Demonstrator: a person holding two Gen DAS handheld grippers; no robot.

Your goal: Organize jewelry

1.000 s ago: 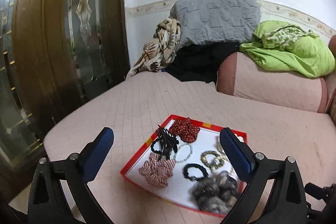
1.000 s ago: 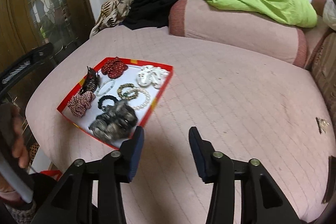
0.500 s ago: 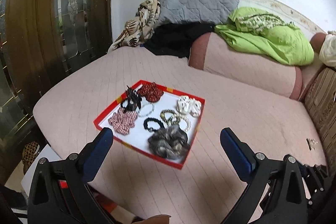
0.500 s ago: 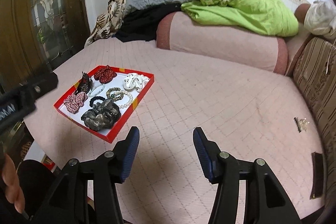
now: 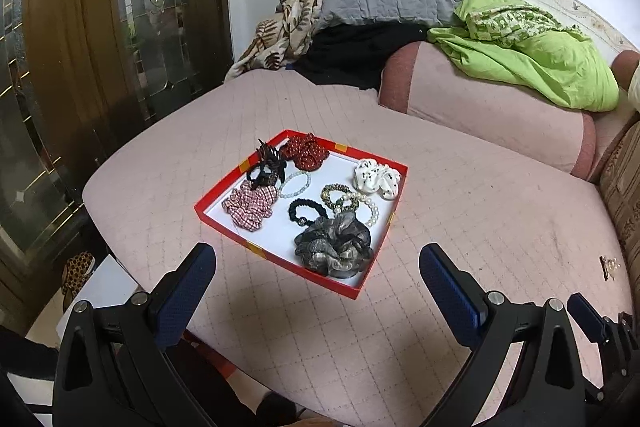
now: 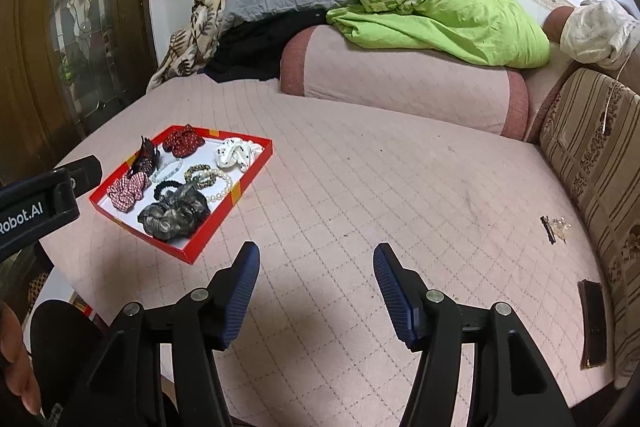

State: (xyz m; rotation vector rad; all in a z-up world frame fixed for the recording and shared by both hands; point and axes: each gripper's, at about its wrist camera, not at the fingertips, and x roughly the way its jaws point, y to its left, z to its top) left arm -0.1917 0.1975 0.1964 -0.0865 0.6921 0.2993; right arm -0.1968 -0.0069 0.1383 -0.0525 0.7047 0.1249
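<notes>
Two handheld grippers hover with fingers spread over a pink quilted bed, a red tray of hair accessories and bracelets ahead of them.

The left gripper (image 5: 318,269) has its blue-padded fingers wide apart and holds nothing; the right gripper (image 6: 316,269) is likewise spread and empty, well to the right of the tray. The red tray (image 5: 370,279) lies flat on the bed (image 5: 480,219) near its left edge. Inside sit a grey scrunchie (image 5: 334,245) at the near corner, a pink checked scrunchie (image 5: 250,205), a black claw clip (image 5: 266,167), a dark red scrunchie (image 5: 306,151), a white spotted scrunchie (image 5: 376,179), and a pearl bracelet (image 5: 370,207). A green blanket (image 5: 532,67) lies on a bolster behind.
</notes>
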